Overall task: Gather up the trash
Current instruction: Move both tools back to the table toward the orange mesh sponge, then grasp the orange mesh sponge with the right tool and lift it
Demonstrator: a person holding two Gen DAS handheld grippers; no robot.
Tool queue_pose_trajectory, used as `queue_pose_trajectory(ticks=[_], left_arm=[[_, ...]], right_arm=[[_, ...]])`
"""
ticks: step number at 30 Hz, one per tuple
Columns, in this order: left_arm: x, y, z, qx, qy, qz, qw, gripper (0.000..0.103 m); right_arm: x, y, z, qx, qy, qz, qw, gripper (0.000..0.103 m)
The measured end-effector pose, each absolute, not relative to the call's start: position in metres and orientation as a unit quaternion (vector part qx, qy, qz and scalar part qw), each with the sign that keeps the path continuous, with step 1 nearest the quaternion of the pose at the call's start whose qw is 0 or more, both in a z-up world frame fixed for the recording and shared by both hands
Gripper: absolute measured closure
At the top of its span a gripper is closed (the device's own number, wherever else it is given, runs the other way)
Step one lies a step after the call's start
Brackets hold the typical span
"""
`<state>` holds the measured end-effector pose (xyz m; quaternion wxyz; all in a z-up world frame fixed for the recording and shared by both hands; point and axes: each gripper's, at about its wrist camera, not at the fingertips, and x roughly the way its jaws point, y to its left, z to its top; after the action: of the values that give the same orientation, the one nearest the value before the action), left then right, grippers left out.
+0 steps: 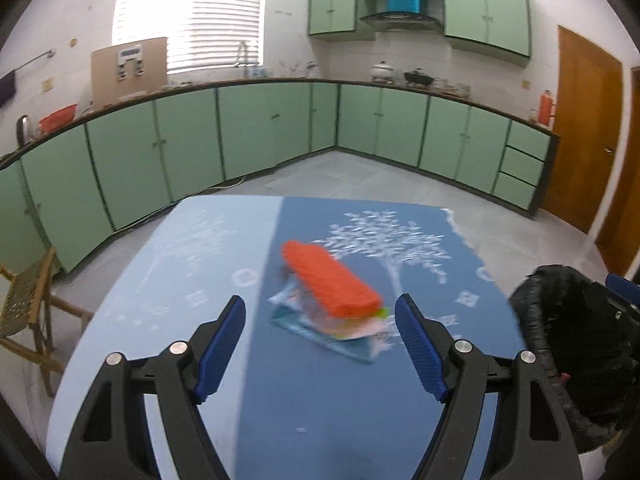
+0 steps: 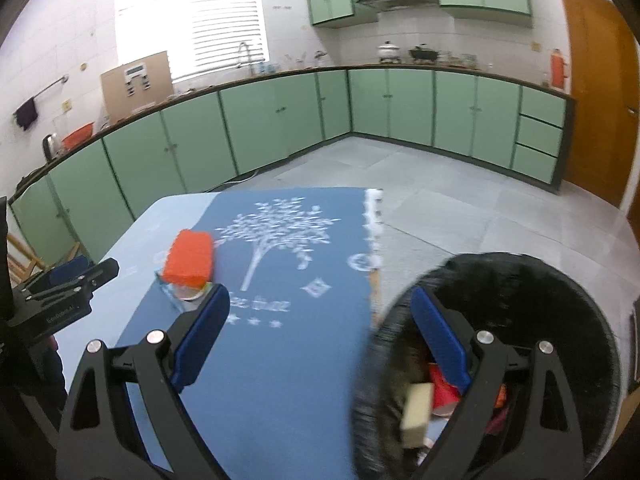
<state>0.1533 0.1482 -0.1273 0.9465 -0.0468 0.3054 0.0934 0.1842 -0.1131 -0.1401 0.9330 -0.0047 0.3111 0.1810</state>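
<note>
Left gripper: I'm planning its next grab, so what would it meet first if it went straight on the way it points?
Probably the orange sponge, lying on crumpled wrappers on the blue tablecloth. The pile sits just ahead between the open left gripper's fingers; depth is unclear.

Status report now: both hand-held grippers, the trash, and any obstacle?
Left hand-held gripper open, empty, facing orange sponge on wrappers. Right hand-held gripper open, empty, beside black bin. No obstacle seen.

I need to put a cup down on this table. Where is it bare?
Bare: the dark blue cloth between the orange sponge pile and the black-lined bin, and the pale strip on its far side. Crowded: around the sponge and wrappers.
</note>
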Motion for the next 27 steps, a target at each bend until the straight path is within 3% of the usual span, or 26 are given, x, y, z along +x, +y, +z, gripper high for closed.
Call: queue_pose_trajectory(ticks=[27], left_arm=[[0.176,0.239,-0.178,-0.075,0.334,0.155,0.927,0.028]], right_arm=[[0.254,0.056,-0.197,-0.051,0.354,0.279,0.891,0.019]])
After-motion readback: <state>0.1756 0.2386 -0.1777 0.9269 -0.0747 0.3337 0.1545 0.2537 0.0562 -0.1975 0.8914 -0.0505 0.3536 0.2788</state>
